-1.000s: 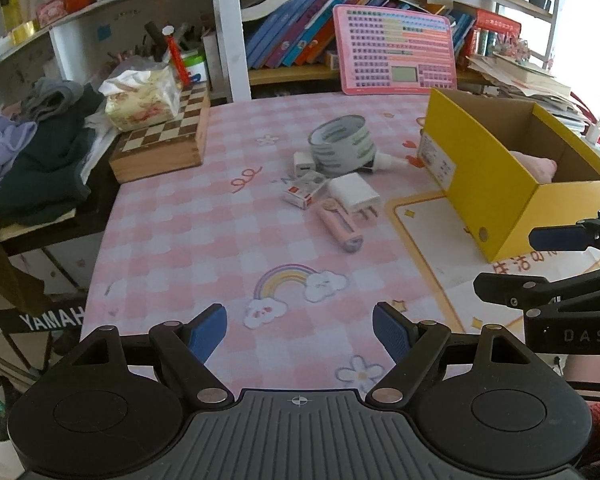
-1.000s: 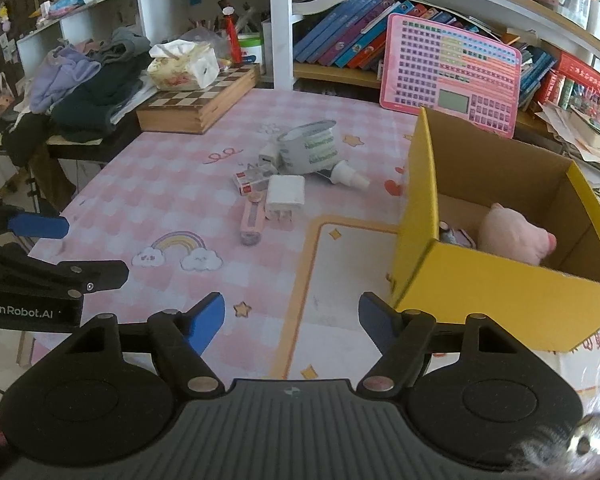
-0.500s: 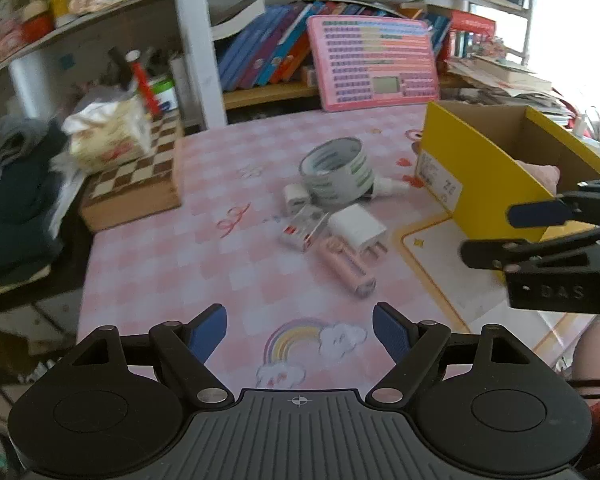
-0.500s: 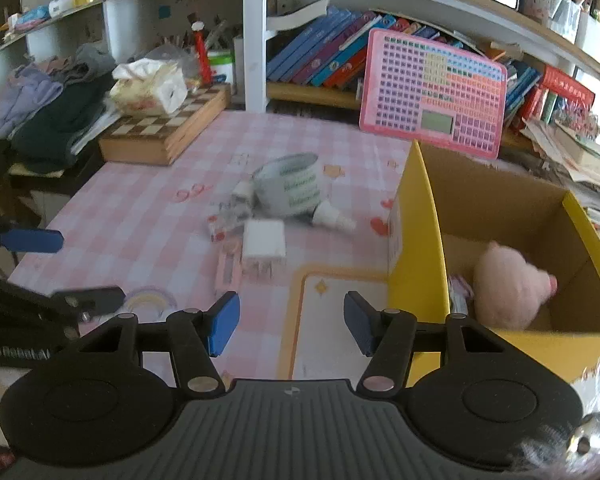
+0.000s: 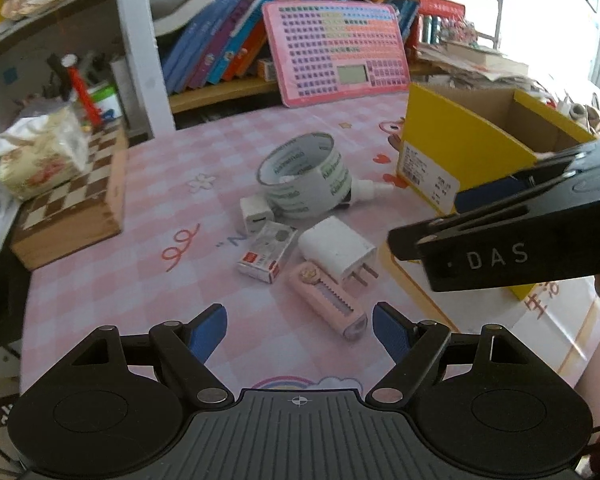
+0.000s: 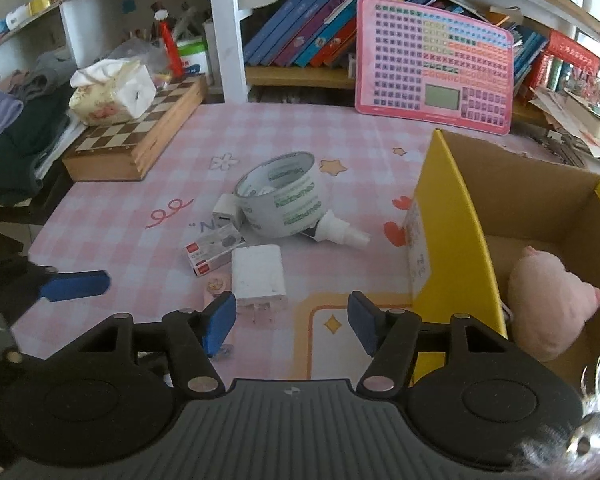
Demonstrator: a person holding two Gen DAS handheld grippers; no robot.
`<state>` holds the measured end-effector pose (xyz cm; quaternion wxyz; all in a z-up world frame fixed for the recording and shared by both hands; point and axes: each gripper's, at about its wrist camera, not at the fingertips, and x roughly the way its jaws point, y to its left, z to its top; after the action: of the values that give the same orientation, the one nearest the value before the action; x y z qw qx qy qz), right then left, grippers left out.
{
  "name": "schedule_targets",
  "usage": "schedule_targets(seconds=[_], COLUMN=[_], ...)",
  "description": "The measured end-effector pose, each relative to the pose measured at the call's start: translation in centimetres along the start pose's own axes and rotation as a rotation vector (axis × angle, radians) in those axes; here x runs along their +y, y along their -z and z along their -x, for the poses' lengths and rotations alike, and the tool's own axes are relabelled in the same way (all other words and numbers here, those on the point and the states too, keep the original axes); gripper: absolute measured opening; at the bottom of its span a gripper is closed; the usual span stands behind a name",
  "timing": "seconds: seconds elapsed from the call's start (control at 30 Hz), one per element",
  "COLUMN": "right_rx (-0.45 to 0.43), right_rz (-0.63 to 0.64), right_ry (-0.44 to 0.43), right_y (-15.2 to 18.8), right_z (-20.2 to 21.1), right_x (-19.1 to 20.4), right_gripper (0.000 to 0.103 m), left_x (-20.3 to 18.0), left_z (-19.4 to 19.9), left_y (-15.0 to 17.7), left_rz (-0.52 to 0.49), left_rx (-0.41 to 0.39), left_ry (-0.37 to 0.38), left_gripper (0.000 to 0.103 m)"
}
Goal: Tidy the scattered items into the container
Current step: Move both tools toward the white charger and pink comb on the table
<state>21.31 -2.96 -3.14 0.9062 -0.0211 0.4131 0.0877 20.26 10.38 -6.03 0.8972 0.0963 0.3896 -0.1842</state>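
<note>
A tape roll (image 5: 304, 184), a white charger (image 5: 336, 248), a small white adapter (image 5: 254, 214), a small staples box (image 5: 266, 258), a pink oblong case (image 5: 328, 300) and a white bottle (image 5: 370, 190) lie clustered on the pink checked mat. The yellow cardboard box (image 6: 452, 240) stands to their right with a pink plush pig (image 6: 548, 300) inside. My left gripper (image 5: 300, 332) hangs open just short of the pink case. My right gripper (image 6: 292, 320) hovers near the charger (image 6: 258, 276); its jaws are opening and grip nothing.
A wooden chessboard box (image 5: 72, 204) with a tissue pack (image 5: 40, 156) on it sits at the left. A pink toy keyboard (image 6: 432, 60) leans on the bookshelf behind. Clothes (image 6: 16, 136) are piled off the table's left edge.
Both grippers have moved forward and down toward the cluster, which now looms larger. The right gripper's jaws stand narrower than a second ago, and it now crosses the yellow box in the left view.
</note>
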Motion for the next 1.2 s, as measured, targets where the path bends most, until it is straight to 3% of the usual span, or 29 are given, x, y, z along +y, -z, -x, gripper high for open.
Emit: schedule_targets(seconds=[0.37, 0.7, 0.83, 0.97, 1.13, 1.2], right_rx=[0.103, 0.178, 0.174, 0.188, 0.180, 0.177], right_rz=[-0.053, -0.035, -0.041, -0.067, -0.035, -0.033], right_ry=[-0.055, -0.114, -0.072, -0.086, -0.093, -0.097], right_y=[-2.4, -4.1, -4.3, -4.4, -4.3, -4.3], right_z=[-4.6, -9.0, -9.5, -10.2, -10.5, -10.5], right_x=[-0.1, 1.1, 0.6, -0.1, 0.5, 0.4], right_gripper=[0.059, 0.059, 0.058, 0.057, 0.053, 0.045], left_x=[-0.6, 0.6, 2.1, 2.7, 1.8, 1.7], left_z=[-3.4, -6.0, -5.6, -5.6, -6.1, -6.4], left_y=[-0.8, -0.6, -0.3, -0.5, -1.0, -1.3], left_rz=[-0.031, -0.041, -0.018, 0.002, -0.052, -0.053], left_rx=[0.024, 0.067, 0.080, 0.078, 0.054, 0.049], left_ry=[0.057, 0.043, 0.015, 0.015, 0.030, 0.043], left_gripper=[0.081, 0.081, 0.069, 0.056, 0.044, 0.038])
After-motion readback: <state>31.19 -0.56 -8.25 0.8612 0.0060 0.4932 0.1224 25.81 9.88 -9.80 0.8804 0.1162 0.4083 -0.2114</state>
